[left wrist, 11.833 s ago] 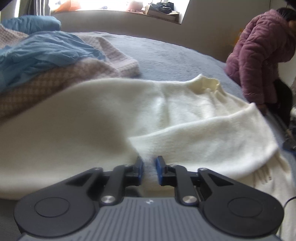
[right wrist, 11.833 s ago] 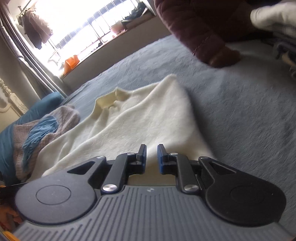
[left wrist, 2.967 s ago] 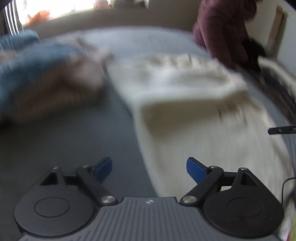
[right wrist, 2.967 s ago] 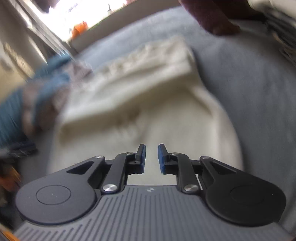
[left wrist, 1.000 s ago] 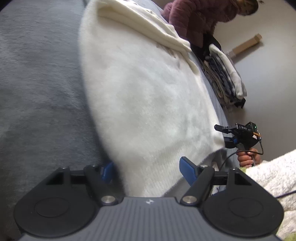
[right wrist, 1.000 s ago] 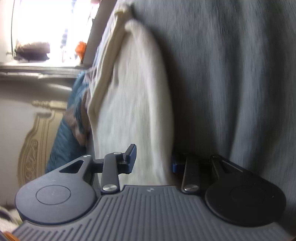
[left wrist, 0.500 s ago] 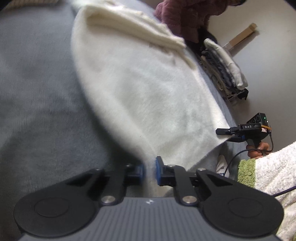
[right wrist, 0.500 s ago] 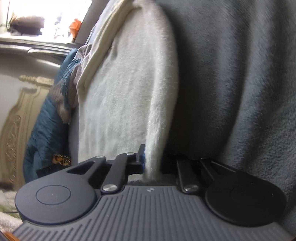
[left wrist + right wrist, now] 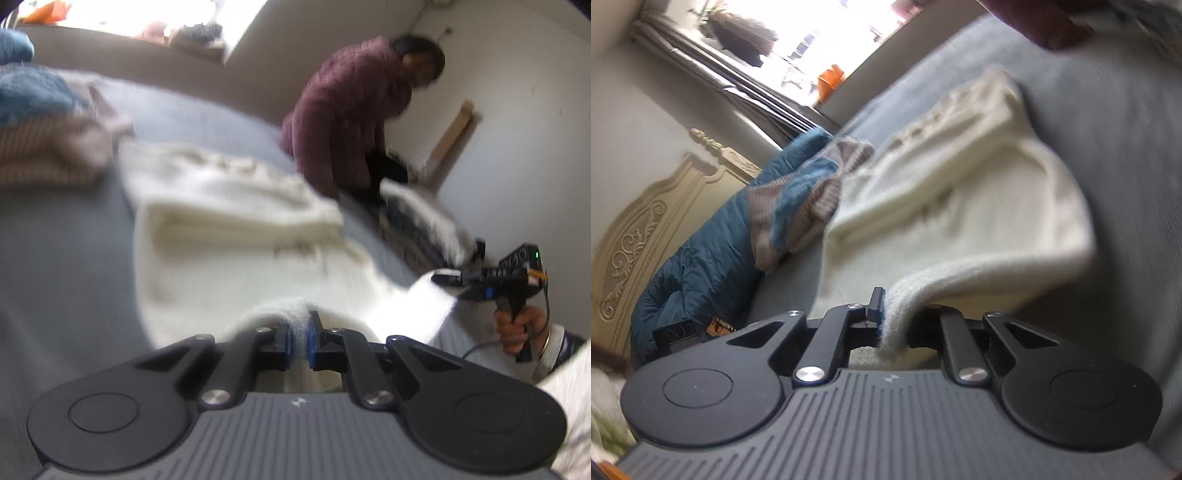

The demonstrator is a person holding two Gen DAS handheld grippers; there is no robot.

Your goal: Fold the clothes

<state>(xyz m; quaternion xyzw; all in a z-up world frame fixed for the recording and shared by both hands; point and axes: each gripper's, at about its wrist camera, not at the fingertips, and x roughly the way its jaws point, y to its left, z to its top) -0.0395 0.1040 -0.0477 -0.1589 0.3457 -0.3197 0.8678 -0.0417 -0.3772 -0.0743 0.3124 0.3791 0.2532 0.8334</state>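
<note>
Left gripper [image 9: 298, 341] and right gripper [image 9: 895, 320] were each clamped on the near hem of the cream sweater [image 9: 236, 236], lifting it off the grey bed [image 9: 55, 258], likely to fold it toward the collar. Bedroom: carved headboard [image 9: 653, 221], bright window [image 9: 831, 33], blue clothes pile [image 9: 798, 192].

Bare grey bed cover [image 9: 66, 258] lies left of the cream knitted sweater [image 9: 229, 236]; a heap of blue and brown-checked clothes [image 9: 44, 125] blocks the far left, a person in a maroon jacket [image 9: 351, 110] the far right.
</note>
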